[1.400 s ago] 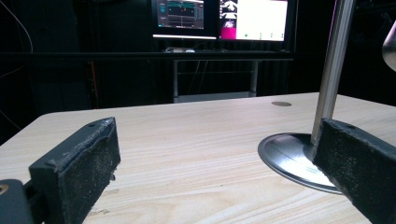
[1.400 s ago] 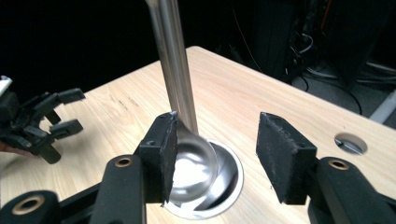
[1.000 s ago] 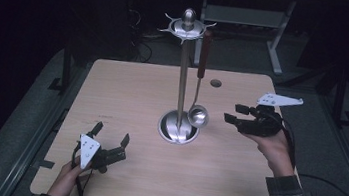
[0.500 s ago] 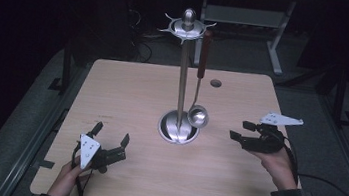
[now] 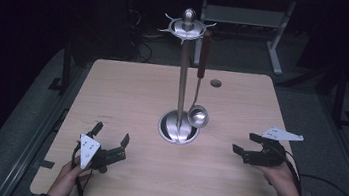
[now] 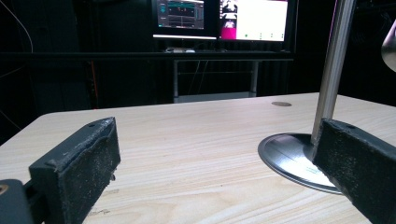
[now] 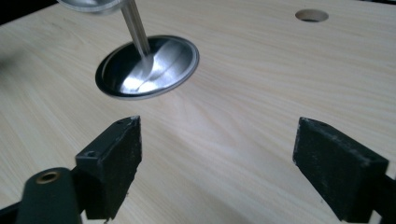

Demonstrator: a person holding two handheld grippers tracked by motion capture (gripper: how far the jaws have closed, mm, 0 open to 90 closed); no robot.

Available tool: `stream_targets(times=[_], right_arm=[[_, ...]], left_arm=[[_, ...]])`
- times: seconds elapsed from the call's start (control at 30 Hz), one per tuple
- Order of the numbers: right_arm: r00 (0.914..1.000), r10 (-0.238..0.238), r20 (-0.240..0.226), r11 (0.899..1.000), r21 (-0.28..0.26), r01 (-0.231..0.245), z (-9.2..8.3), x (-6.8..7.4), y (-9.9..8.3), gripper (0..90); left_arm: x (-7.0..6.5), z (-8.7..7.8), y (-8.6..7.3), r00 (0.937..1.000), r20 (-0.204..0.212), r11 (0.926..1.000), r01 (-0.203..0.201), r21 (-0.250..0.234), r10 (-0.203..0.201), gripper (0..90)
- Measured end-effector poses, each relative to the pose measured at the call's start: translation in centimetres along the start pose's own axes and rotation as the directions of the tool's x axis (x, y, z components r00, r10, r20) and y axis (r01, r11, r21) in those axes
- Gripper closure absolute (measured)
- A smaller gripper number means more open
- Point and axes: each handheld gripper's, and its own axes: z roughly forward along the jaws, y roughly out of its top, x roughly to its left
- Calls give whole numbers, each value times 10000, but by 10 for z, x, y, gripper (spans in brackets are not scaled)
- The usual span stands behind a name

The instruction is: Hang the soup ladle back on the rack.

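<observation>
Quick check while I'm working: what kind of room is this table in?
Probably a lab or recording workspace, kept dark. Two lit computer monitors stand behind the pale wooden table, which has a round cable hole, and a metal-framed bench stands beyond.

Bare table [image 5: 128,87] all round; only obstacle the central stand [image 5: 182,86] with hanging ladle [image 5: 196,115].

Left gripper [image 5: 109,139] rests low, jaws wide; right gripper [image 5: 247,143] (jaws just opening, nothing between) points toward it.
</observation>
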Motion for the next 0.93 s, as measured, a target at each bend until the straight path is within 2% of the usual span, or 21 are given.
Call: stream_targets(times=[0.23,0.6,0.7,0.93], right_arm=[[9995,-104,305,9999,131,100,-2,3,-16,120],[9964,79,839,9997,242,-100,-11,4,-43,130],[9956,41,931,9993,373,-76,-12,4,-46,129],[9952,32,978,9996,280,-60,-12,4,-45,130]], left_arm=[[0,0,0,10000,0,10000,0,1,0,2],[0,0,0,10000,5,10000,-11,-12,11,2],[0,0,0,10000,6,10000,-11,-17,11,2],[0,0,0,10000,10,10000,-55,-15,55,2]])
